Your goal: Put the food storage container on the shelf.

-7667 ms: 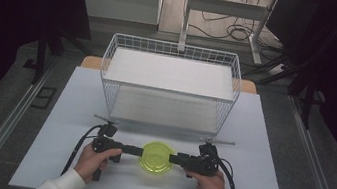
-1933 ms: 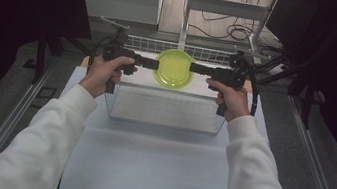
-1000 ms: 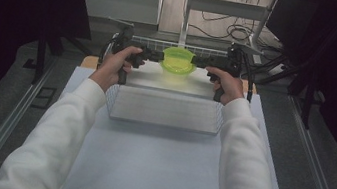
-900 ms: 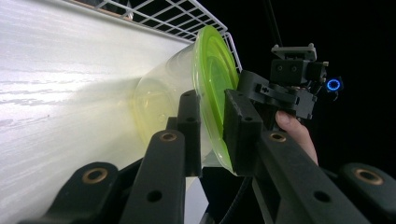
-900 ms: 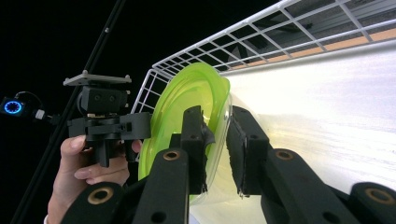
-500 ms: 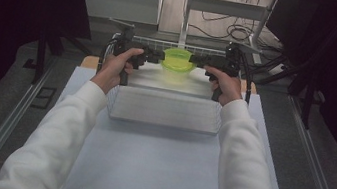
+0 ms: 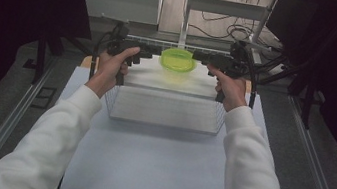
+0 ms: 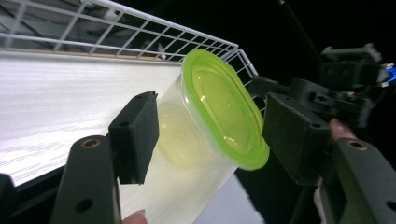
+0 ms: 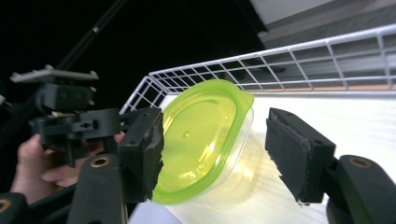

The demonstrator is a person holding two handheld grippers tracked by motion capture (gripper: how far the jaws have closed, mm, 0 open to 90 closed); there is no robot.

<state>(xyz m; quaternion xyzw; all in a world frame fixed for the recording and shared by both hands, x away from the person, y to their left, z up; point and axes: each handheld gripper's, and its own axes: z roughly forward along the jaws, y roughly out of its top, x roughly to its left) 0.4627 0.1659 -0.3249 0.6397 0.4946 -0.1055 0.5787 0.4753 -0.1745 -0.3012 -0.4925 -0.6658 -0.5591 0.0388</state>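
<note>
- Containers: one clear plastic tub (image 7: 177,65) fitted with one green lid (image 7: 178,58); the same tub (image 8: 196,140) appears in the left gripper view and again (image 9: 210,140) in the right gripper view.
- Baskets: one white wire basket (image 7: 163,116).
- Tables: one, with a pale top (image 7: 156,163).
- Grippers: two, namely one left gripper (image 7: 148,54) and one right gripper (image 7: 201,55), each with two black jaws.
- Hands: two, one left hand (image 7: 112,63) and one right hand (image 7: 231,86).
- Sleeves: two, both white.
</note>
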